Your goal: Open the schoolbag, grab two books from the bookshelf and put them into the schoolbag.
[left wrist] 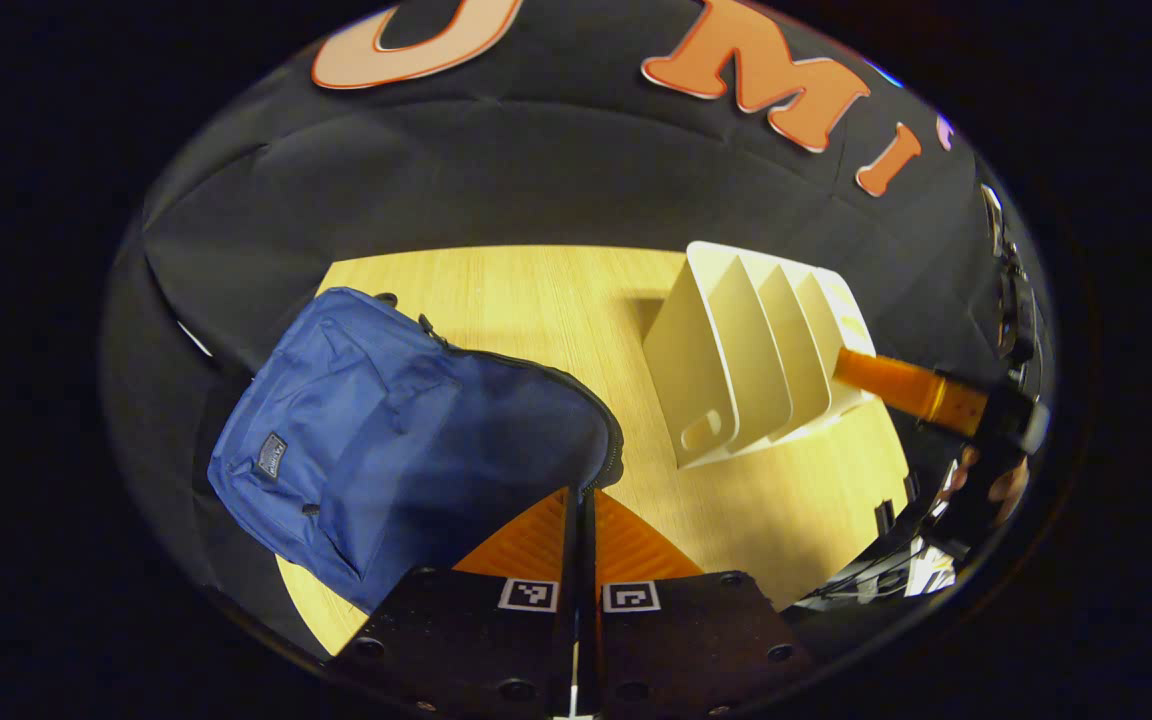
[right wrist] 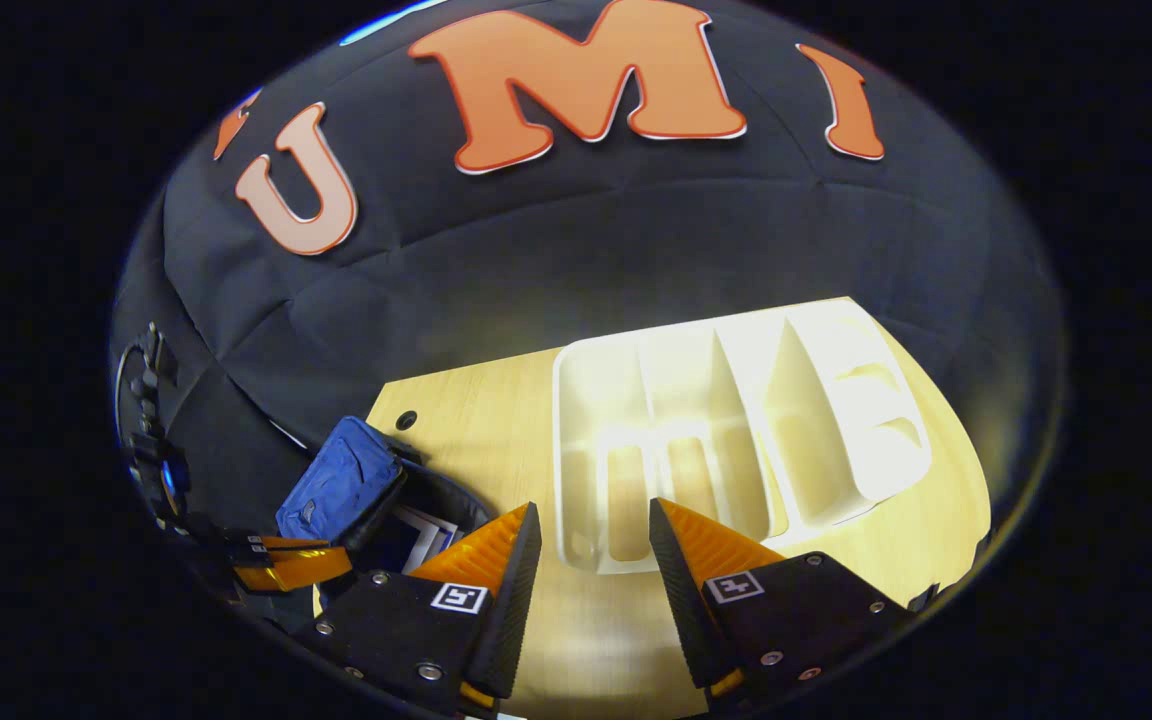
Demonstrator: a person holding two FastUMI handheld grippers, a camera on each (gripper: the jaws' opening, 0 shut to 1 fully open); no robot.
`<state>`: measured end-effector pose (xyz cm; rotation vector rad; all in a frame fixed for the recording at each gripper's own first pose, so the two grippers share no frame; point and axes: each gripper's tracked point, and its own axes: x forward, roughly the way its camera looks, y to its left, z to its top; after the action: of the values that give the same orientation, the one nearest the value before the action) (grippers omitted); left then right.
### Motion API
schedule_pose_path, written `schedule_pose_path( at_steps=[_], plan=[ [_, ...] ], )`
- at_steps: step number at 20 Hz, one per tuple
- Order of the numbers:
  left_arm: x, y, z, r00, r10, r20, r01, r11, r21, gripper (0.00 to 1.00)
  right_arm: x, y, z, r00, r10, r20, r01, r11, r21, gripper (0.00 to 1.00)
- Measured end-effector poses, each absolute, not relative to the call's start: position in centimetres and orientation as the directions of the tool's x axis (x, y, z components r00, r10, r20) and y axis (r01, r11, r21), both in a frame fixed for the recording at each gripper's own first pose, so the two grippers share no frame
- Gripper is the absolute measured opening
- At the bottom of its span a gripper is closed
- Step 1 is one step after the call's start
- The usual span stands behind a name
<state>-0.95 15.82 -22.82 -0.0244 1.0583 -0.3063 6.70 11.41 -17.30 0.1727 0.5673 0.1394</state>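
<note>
Wooden tabletop carries the blue schoolbag near its left edge; white bookshelf opposite. Left gripper pinches, seemingly, the zipper; right gripper gapes wide.

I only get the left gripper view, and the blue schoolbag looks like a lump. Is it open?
Observer: Yes. In the right gripper view the schoolbag gapes, with something white and flat inside, perhaps a book.
Operator: Are there more books to grab?
Observer: No. Seen from its front, the bookshelf has nothing in its slots.
Operator: And the other gripper?
Observer: The right gripper is open, facing the bookshelf.
</note>
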Motion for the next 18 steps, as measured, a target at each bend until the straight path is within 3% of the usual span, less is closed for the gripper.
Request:
schedule_pose_path(
  at_steps=[10, 11, 14, 18],
  plan=[
    [-5.9, 12.7, -26.7, 0.372, -0.201, -0.906, 0.247, 0.963, -0.113, 0.05, 6.9, 5.6, -16.4, 0.856, 0.154, -0.494, -0.066, 0.979, 0.19, 0.64],
    [-6.1, 12.3, -26.7, 0.375, -0.203, -0.905, 0.239, 0.964, -0.117, 0.14, 6.8, 5.2, -16.3, 0.859, 0.148, -0.49, -0.066, 0.981, 0.18, 0.65],
    [-5.9, 11.3, -26.4, 0.414, -0.162, -0.896, 0.218, 0.973, -0.075, 0.27, 6.8, 4.1, -15.9, 0.872, 0.136, -0.47, -0.073, 0.986, 0.149, 0.65],
    [-3.9, 10.2, -23.7, 0.531, -0.065, -0.845, 0.164, 0.986, 0.027, 0.7, 6.7, 2.9, -15.0, 0.893, 0.126, -0.431, -0.086, 0.99, 0.11, 0.67]
  ],
)
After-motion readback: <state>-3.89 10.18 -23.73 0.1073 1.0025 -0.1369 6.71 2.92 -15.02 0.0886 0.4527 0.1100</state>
